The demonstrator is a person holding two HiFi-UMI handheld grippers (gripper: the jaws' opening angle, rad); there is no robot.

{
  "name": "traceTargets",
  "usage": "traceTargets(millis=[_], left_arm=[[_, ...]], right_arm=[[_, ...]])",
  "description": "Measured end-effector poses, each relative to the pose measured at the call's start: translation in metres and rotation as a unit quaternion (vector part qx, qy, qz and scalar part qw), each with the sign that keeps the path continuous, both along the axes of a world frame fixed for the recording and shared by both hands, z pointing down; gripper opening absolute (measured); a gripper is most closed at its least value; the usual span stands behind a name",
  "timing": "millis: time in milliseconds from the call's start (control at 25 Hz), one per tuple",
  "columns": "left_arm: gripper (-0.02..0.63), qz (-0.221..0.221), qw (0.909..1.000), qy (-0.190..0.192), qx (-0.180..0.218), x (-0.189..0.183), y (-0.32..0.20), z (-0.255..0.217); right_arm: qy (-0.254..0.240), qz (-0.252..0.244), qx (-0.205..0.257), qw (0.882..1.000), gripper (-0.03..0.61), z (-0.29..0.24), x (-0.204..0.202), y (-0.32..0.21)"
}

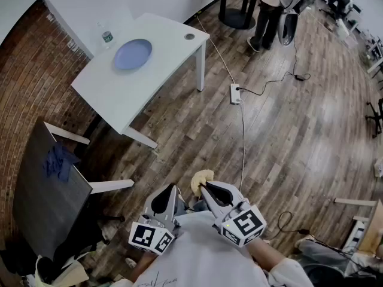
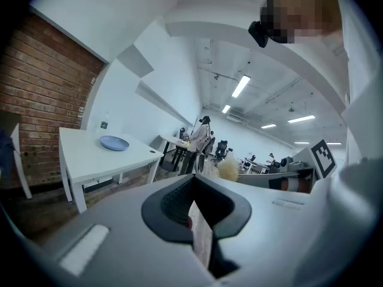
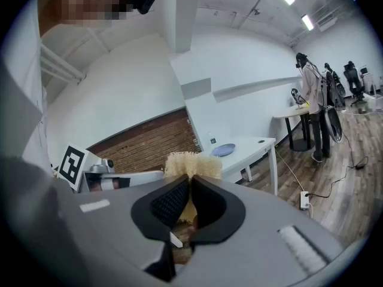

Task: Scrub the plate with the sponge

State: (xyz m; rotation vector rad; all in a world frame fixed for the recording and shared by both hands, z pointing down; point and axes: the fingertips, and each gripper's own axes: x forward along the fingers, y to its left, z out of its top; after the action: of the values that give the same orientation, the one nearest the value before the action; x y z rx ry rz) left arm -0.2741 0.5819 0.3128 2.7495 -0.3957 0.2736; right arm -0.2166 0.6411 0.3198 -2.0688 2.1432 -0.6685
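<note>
Head view: both tongs are at the lower centre of the frame, close to the person's body and above the wood floor (image 1: 299,136).
Left tongs (image 2: 194,187): the pads meet in the left gripper view, with no object between them. In the head view this unit sits left of the right one, their tips near each other.
Right tongs (image 3: 188,190): the jaws are clamped on the sponge (image 3: 192,163), as read in the right gripper view.
Sponge: pale yellow with a coarse texture. Its upper part sticks out above the pad tips. It appears at the lower centre of the head view, and it touches nothing but the pads.
Plate (image 1: 133,54): blue and round, lying flat on the bench (image 1: 158,76) in the upper left of the head view. It is well apart from both tongs. It also shows as a small blue disc at centre right of the right gripper view and at centre left of the left gripper view.
Bench: white, with white legs. It stands by a brick wall (image 2: 42,88).
Bottle (image 1: 106,36): small and clear, upright on the bench just beside the plate, on the plate's upper-left side.
Power strip (image 1: 235,93): white, lying on the floor at upper centre with cables attached.
Dark panel (image 1: 42,190): at the left edge of the head view, with a blue cloth (image 1: 58,160) on it.
Person (image 1: 272,5): stands at another table, upper right of the head view.
</note>
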Motion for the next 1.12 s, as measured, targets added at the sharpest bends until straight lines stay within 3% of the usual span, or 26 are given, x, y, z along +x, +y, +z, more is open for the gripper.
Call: traceTargets(millis=[440,640,1120], left_arm=[[0.017,-0.008,1.0,-0.004,0.005,0.019,0.021,0.001],[0.017,-0.02,0.9998,0.002,0.0,0.025,-0.002,0.0],[0.017,-0.006,0.9997,0.023,-0.004,0.081,-0.091,-0.004]], right_arm=[[-0.014,-0.009,0.006,1.0,0.025,0.005,0.021,0.021],[-0.046,-0.008,0.008,0.999,0.029,0.008,0.032,0.003],[-0.043,0.001,0.001,0.999,0.031,-0.002,0.084,-0.088]])
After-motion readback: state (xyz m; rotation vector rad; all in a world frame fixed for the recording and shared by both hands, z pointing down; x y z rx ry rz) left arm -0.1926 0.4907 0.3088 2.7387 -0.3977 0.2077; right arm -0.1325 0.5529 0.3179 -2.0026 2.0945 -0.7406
